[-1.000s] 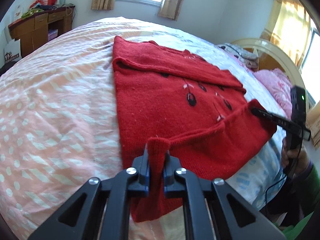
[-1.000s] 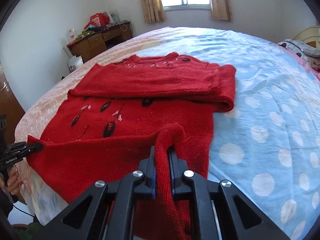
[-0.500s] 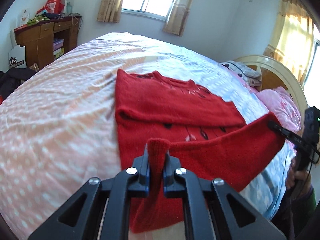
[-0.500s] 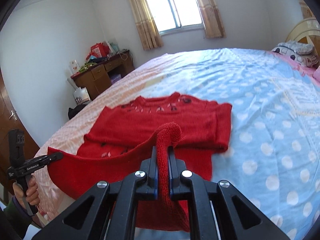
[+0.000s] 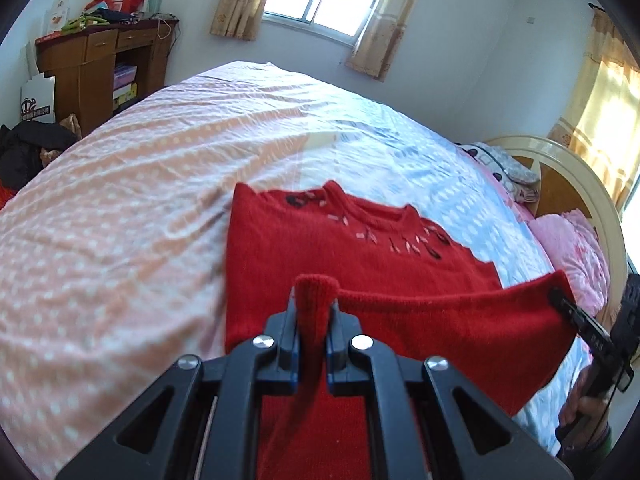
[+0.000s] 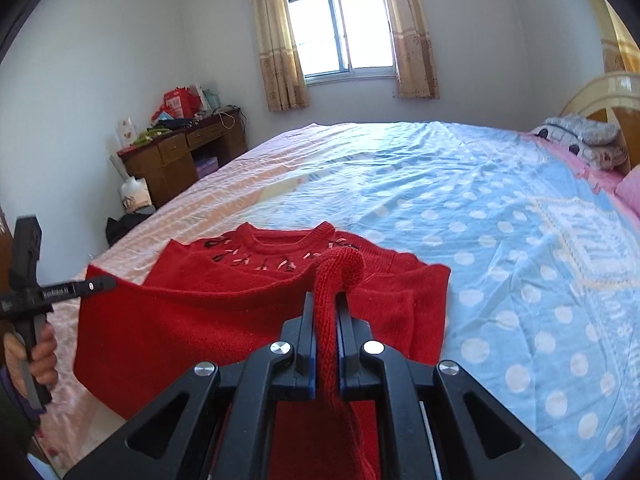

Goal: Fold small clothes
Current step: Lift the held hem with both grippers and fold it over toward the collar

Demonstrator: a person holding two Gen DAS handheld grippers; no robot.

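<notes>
A red knitted sweater lies on the bed, collar and dark embroidery at the far end; it also shows in the right wrist view. My left gripper is shut on one corner of its bottom hem. My right gripper is shut on the other hem corner. Both hold the hem lifted above the bed, stretched taut between them, with the lower body hanging below. The right gripper shows in the left wrist view, the left gripper in the right wrist view.
The bed has a peach and blue polka-dot sheet. Pink pillows and a cream headboard are at the right. A wooden desk with clutter stands by the far left wall, under a window.
Both grippers have lifted the hem higher off the bed and carried it toward the collar. The sweater's lower body now hangs under the hem and hides the folded sleeves.
</notes>
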